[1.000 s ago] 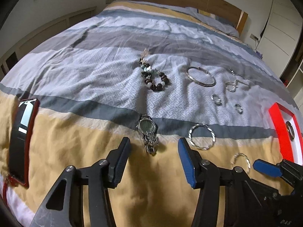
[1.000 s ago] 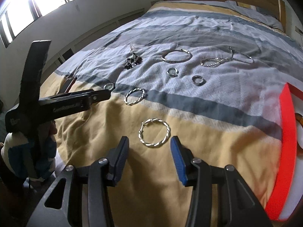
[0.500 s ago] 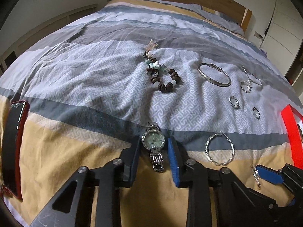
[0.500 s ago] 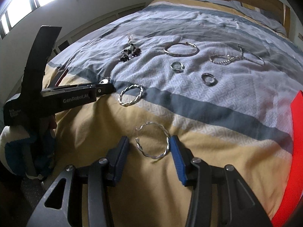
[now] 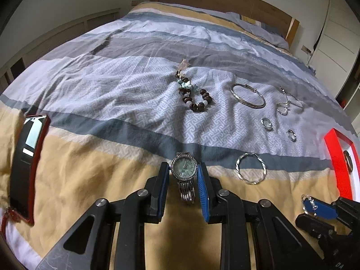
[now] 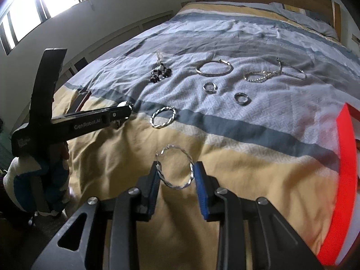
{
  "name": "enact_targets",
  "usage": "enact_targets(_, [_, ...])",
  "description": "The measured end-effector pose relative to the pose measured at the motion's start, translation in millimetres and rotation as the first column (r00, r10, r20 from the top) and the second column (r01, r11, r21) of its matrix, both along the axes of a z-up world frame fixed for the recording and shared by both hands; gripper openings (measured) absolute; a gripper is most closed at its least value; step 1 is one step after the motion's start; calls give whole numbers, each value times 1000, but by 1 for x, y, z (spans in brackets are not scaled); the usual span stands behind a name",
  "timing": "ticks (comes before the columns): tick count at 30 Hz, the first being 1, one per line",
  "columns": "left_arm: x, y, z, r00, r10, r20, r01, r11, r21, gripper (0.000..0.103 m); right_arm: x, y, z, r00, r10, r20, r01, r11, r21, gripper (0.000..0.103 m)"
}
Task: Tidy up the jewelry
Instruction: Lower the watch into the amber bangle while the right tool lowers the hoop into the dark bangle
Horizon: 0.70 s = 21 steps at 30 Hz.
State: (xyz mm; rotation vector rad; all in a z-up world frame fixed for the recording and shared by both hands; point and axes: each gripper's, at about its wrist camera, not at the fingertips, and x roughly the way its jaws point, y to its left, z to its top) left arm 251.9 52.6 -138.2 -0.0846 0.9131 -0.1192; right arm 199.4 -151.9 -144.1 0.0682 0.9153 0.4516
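A silver watch [image 5: 184,171] with a pale green dial lies on the striped bedspread [image 5: 112,103]. My left gripper [image 5: 182,175] is shut on it, pads against both sides of the case. From the right wrist view the left gripper [image 6: 126,110] comes in from the left. A twisted silver hoop earring [image 6: 190,177] sits between the jaws of my right gripper [image 6: 176,168]. The jaws are closing and both pads touch the hoop. A second twisted hoop [image 5: 250,168] lies loose to the right of the watch.
Farther up the bed lie a bead bracelet [image 5: 193,94], a silver bangle [image 5: 247,95], a chain bracelet [image 5: 286,103] and two rings [image 5: 266,121]. A red-rimmed box [image 5: 337,157] sits at the right. A phone in a red case [image 5: 27,157] lies at the left edge.
Both grippers advanced and their jaws narrowed. The left went from open short of the watch to clamping its case. The right closed in around the near hoop.
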Motion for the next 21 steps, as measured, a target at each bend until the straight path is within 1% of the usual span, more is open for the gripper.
enact_targets(6, [-18, -8, 22, 999, -27, 30, 26, 1000, 5, 25, -17, -10, 26, 998, -27, 48, 26, 1000, 6, 28])
enact_targets(13, [-38, -44, 51, 993, -97, 70, 98, 995, -6, 25, -40, -41, 54, 991, -90, 101, 89, 996, 14, 28])
enact_targets(17, [-49, -85, 64, 981, -171, 91, 173, 985, -12, 25, -56, -76, 65, 981, -150, 126, 150, 989, 13, 28])
enact_targets(18, [-51, -96, 67, 977, -191, 94, 193, 981, -14, 25, -61, -90, 68, 976, -176, 131, 176, 984, 11, 28])
enact_targets(21, [-56, -143, 73, 956, -275, 99, 279, 960, -26, 25, -69, -127, 74, 961, -236, 143, 238, 971, -1, 28])
